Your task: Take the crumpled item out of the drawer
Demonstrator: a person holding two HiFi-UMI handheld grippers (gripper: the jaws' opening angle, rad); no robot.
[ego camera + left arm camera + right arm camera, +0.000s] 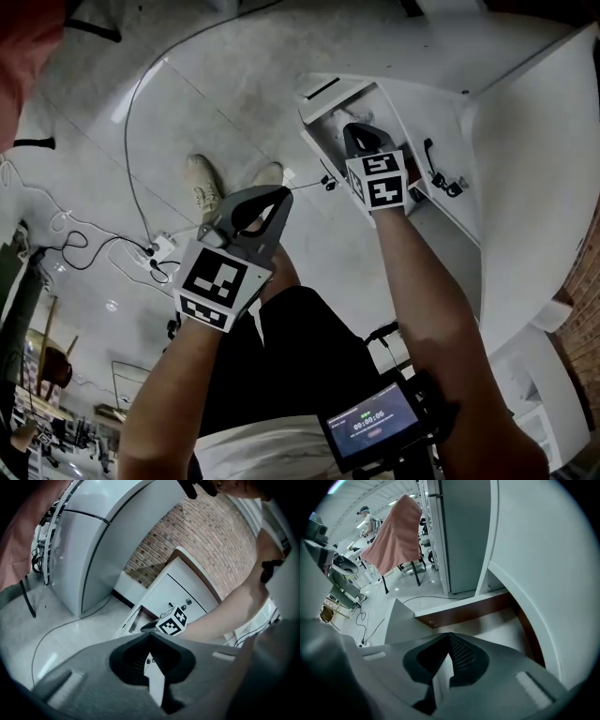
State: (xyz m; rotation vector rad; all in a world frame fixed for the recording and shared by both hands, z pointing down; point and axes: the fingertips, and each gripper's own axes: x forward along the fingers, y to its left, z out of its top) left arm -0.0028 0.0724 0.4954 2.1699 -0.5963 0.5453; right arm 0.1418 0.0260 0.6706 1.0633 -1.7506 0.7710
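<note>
Right gripper (449,635) shut above the open drawer (454,605)

Its jaws press together on nothing, tips hanging over the drawer's pale floor. The left gripper (150,633), likewise closed and empty, hangs clear of the drawer. The crumpled item shows in no view (perhaps beneath the jaws, in the drawer). By its name it should be light and soft: open wide, pinch a raised fold gently

white drawer (461,611) pulled open, brown inner walls, pale floor showing.
</note>
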